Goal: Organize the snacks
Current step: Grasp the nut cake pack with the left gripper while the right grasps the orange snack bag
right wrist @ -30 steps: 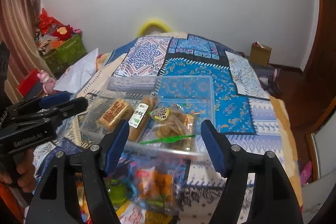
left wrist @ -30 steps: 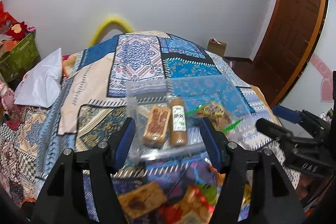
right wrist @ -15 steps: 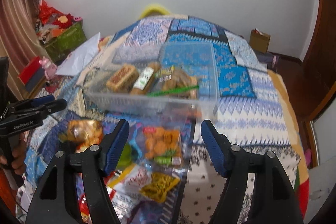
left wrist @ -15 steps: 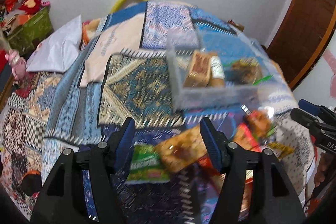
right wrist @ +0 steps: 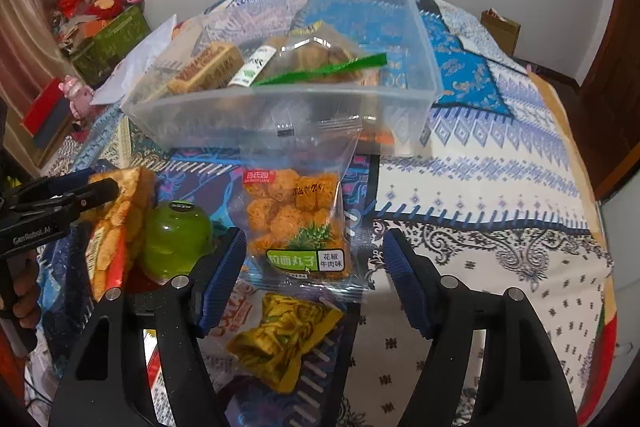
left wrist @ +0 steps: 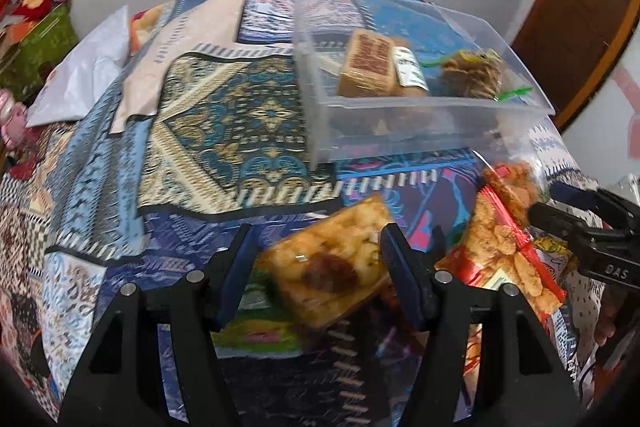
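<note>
Clear bin (right wrist: 280, 115) holds three snacks; several packets left on bed (right wrist: 500, 227). Both my jaws spread, empty: left gripper (left wrist: 316, 267) over biscuit pack (left wrist: 332, 271), right gripper (right wrist: 312, 267) over orange-ball bag (right wrist: 298, 223).

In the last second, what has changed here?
Both open grippers, left and right, pulled back and down from the clear plastic bin to the loose snacks: left over the golden cracker packet, right over the orange snack-ball bag. Nothing gripped; bin contents unchanged.
</note>
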{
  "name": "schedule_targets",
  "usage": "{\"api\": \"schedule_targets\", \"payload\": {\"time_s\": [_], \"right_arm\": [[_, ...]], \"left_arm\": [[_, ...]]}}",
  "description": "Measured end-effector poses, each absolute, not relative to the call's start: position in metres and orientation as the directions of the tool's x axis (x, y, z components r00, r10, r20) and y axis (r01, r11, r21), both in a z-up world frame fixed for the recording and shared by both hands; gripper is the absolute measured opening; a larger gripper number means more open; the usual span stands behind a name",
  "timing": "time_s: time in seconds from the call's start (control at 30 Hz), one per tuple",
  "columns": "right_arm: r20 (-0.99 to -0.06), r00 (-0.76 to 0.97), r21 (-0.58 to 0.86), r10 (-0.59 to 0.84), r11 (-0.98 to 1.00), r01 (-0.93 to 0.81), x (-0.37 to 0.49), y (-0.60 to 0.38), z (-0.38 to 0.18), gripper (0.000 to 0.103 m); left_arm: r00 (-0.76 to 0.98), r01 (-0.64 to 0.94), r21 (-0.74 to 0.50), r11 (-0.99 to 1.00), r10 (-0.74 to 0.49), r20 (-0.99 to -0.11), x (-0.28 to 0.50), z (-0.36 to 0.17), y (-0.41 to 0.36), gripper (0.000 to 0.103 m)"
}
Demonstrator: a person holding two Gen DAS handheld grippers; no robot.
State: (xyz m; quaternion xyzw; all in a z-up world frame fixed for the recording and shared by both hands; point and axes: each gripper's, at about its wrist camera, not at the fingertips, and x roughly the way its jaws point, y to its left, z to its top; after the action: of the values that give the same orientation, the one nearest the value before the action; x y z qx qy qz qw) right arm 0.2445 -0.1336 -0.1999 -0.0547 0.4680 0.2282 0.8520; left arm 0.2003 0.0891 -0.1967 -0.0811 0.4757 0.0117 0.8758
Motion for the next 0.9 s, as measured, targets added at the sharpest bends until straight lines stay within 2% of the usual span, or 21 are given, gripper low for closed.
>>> {"api": "schedule_targets", "payload": {"time_s": [0.27,0.47,0.63,0.77,0.9], "right_arm": [[-0.842,0.423,0.111,0.334,0.875,-0.471,0.253,-0.117,-0.212,0.068],[-0.84,0.43,0.1,0.331,0.874,-0.476,0.253,-0.115,-0.217,0.067],[-0.828,0.433,0.128,0.357,0.872,-0.473,0.254,-0.123,-0.214,0.058],[-0.817,0.444,0.142,0.369,0.874,-0.465,0.251,-0.131,-0.211,0.047],[-0.808,0.464,0.133,0.362,0.881,-0.455,0.247,-0.137,-0.207,0.044]], "left_arm": [[0.545,-0.08,-0.153,0.985,-0.085,-0.834,0.212,-0.202,0.08,0.067],[0.51,-0.112,-0.18,0.977,-0.099,-0.854,0.225,-0.212,0.081,0.079],[0.502,-0.12,-0.178,0.977,-0.095,-0.86,0.232,-0.218,0.079,0.08],[0.511,-0.124,-0.172,0.977,-0.086,-0.856,0.233,-0.219,0.077,0.077],[0.518,-0.124,-0.163,0.979,-0.076,-0.852,0.23,-0.217,0.077,0.075]]}}
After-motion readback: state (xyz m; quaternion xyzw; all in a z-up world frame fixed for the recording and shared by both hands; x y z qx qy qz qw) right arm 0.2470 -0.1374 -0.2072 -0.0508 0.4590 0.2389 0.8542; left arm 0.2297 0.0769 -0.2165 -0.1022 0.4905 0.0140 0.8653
